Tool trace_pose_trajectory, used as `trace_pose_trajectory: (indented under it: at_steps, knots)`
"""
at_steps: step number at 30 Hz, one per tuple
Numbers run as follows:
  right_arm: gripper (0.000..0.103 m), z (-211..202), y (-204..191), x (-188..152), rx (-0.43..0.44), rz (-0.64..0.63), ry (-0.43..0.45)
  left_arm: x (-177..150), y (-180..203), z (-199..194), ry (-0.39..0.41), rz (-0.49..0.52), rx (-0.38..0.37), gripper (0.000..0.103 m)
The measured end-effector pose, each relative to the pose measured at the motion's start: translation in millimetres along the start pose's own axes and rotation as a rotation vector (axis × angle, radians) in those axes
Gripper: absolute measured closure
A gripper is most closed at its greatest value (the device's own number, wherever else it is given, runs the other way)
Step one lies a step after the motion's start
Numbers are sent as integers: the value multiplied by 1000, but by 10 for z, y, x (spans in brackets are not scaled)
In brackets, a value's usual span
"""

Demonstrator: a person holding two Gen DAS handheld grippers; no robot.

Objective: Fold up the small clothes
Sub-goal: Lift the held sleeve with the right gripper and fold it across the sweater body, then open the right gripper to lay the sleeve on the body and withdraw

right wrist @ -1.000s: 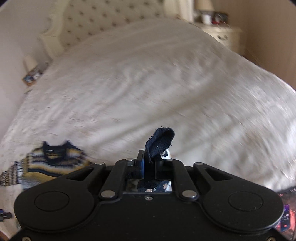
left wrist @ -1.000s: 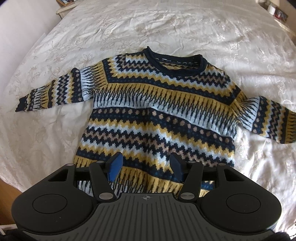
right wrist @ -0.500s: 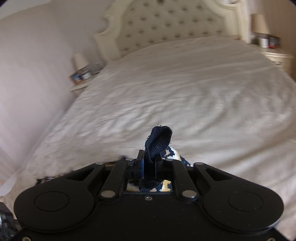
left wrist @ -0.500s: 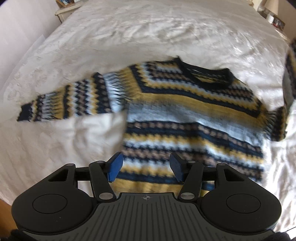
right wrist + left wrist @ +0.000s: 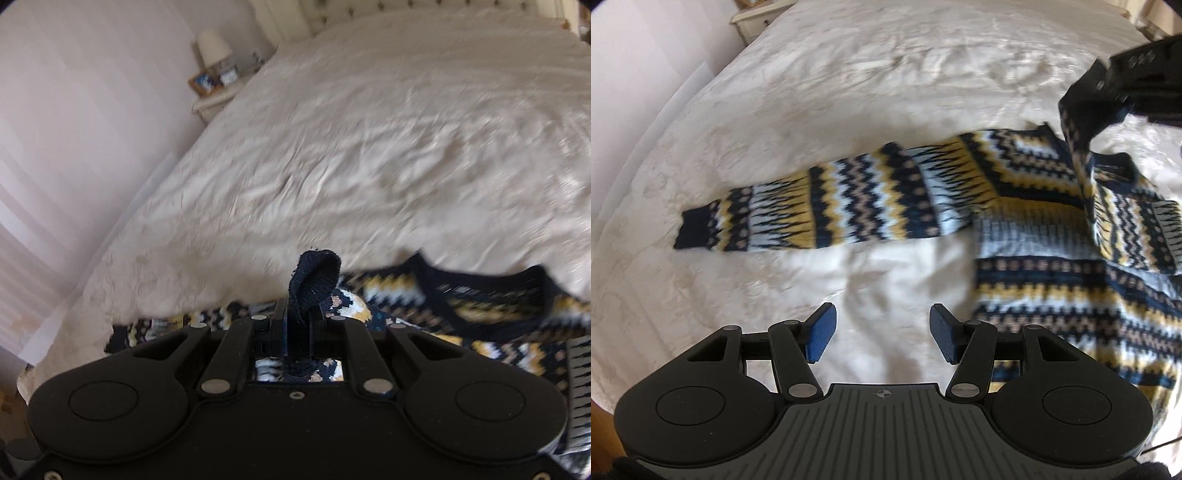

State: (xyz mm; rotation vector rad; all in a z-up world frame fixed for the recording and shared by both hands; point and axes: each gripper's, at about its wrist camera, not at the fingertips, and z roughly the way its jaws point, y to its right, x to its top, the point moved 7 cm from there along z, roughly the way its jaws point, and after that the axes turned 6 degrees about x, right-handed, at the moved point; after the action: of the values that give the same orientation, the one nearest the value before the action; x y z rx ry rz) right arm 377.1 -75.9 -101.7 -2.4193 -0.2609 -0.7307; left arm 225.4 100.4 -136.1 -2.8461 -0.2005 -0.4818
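A navy, yellow and pale-blue patterned sweater (image 5: 1052, 236) lies flat on the white bedspread (image 5: 849, 92). Its one sleeve (image 5: 820, 206) stretches out to the left. My left gripper (image 5: 879, 334) hangs open over bare bedspread, below that sleeve and just left of the sweater's body, with nothing between its blue pads (image 5: 820, 332). My right gripper (image 5: 299, 319) is shut on the dark cuff (image 5: 314, 271) of the other sleeve. In the left wrist view the right gripper (image 5: 1123, 85) holds that sleeve (image 5: 1086, 155) lifted and draped across the sweater's chest.
A bedside table (image 5: 218, 92) with a lamp (image 5: 212, 46) stands by the wall at the bed's left side. A tufted headboard (image 5: 406, 5) is at the far end. The bed's near-left edge (image 5: 600, 391) drops to a wooden floor.
My left gripper slid left, off the sweater's hem and onto bare bedspread. My right gripper swept left with the cuff, carrying the sleeve over the sweater's body and turning toward the wall.
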Motion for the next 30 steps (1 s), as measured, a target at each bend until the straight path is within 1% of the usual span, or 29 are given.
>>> trace_pose_trajectory:
  at_steps: [3, 6, 7, 8, 9, 10, 11, 13, 16, 19, 22, 25, 30]
  knots:
    - [86, 210, -168, -94, -7, -11, -35, -45, -154, 91, -23, -21, 5, 48]
    - [85, 442, -250, -158, -25, -24, -60, -78, -252, 149, -39, -33, 6, 48]
    - [82, 510, -255, -173, -34, -27, -67, -83, -273, 164, -43, -35, 5, 48]
    - [76, 562, -253, -198, -51, -31, -73, -88, -292, 179, -46, -37, 4, 48]
    - [76, 607, -255, -195, -66, -32, -77, -92, -307, 190, -48, -38, 2, 48]
    - [73, 649, -254, -215, -66, -29, -81, -89, -323, 202, -49, -40, 0, 48]
    - [55, 668, -252, -243, -51, -22, -89, -82, -331, 211, -49, -42, -2, 48]
    - [39, 649, -256, -272, -34, -25, -77, -62, -339, 234, -50, -49, -5, 48]
    - [40, 553, -182, -286, -44, -21, -61, -30, -328, 274, -53, -57, -9, 48]
    - [40, 387, 75, -340, -85, 28, -47, 8, -273, 297, -48, -48, -12, 48]
    - [40, 131, 486, -441, -170, 78, -38, 43, -167, 288, -42, -32, -17, 48]
    - [40, -203, 1019, -554, -260, 144, -30, 60, -21, 257, -39, -23, -26, 48]
    - [40, -788, 1933, -654, -406, 239, -6, 9, 351, 146, -48, -14, -32, 48]
